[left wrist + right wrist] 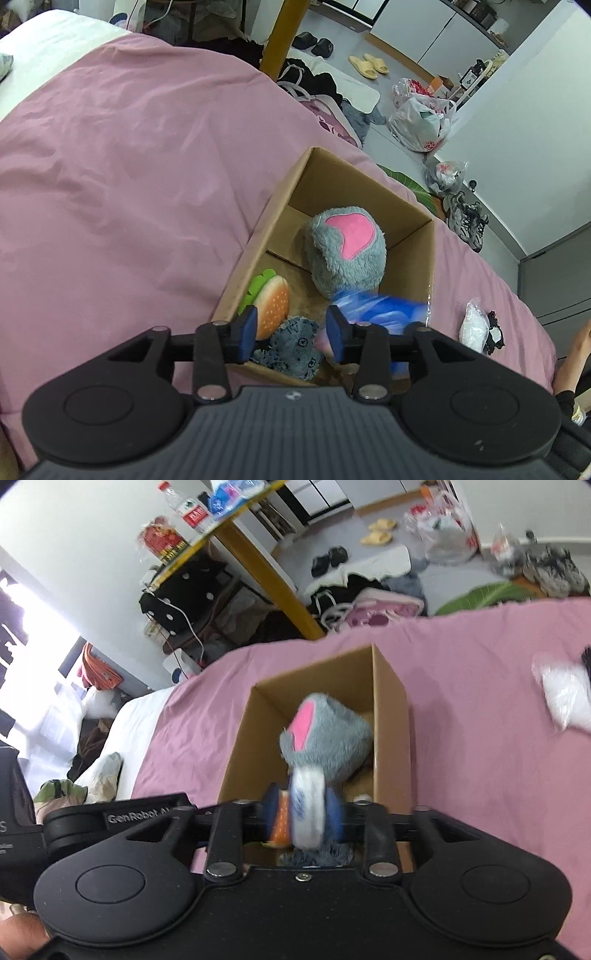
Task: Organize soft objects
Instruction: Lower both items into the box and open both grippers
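Note:
An open cardboard box (255,236) (389,723) stands on the pink bedcover (129,166). Inside it lie a grey plush with a pink patch (345,251) (328,738), a burger plush (273,306) and a denim plush (295,347). My left gripper (291,332) hangs open over the box's near end, with nothing between its fingers. My right gripper (304,808) is over the same end, shut on a blurred white-and-blue soft pack (306,805). That pack appears as a blue streak (380,310) in the left wrist view.
A white plastic-wrapped bundle (472,328) (565,698) and a black lacy piece (493,334) lie on the bedcover right of the box. A person's hand (580,343) is at the bed's right edge. Beyond the bed are shoes, bags and a yellow table leg (273,579).

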`<action>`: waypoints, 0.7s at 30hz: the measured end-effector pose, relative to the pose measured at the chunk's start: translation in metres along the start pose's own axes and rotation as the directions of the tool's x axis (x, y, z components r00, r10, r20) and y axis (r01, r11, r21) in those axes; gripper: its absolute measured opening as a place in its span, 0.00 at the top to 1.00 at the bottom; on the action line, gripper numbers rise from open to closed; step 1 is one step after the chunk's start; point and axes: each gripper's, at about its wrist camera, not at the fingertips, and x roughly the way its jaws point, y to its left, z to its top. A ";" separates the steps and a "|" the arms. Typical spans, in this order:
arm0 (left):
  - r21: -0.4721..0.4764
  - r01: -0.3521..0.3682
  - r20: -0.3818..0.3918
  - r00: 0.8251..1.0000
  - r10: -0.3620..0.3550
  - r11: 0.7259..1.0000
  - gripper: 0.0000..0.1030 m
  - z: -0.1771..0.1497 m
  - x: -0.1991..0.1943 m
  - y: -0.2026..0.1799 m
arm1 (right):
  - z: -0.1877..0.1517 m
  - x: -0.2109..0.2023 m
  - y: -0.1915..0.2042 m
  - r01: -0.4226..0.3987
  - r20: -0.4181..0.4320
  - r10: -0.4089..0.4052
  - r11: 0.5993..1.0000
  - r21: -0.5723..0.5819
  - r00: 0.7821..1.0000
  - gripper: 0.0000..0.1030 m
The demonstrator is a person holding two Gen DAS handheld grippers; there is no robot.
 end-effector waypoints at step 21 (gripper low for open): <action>0.081 -0.064 0.113 0.992 0.055 0.995 0.15 -0.018 -0.044 -0.032 | 0.006 -0.067 -0.027 0.054 0.166 -0.056 0.998 0.018 0.984 0.17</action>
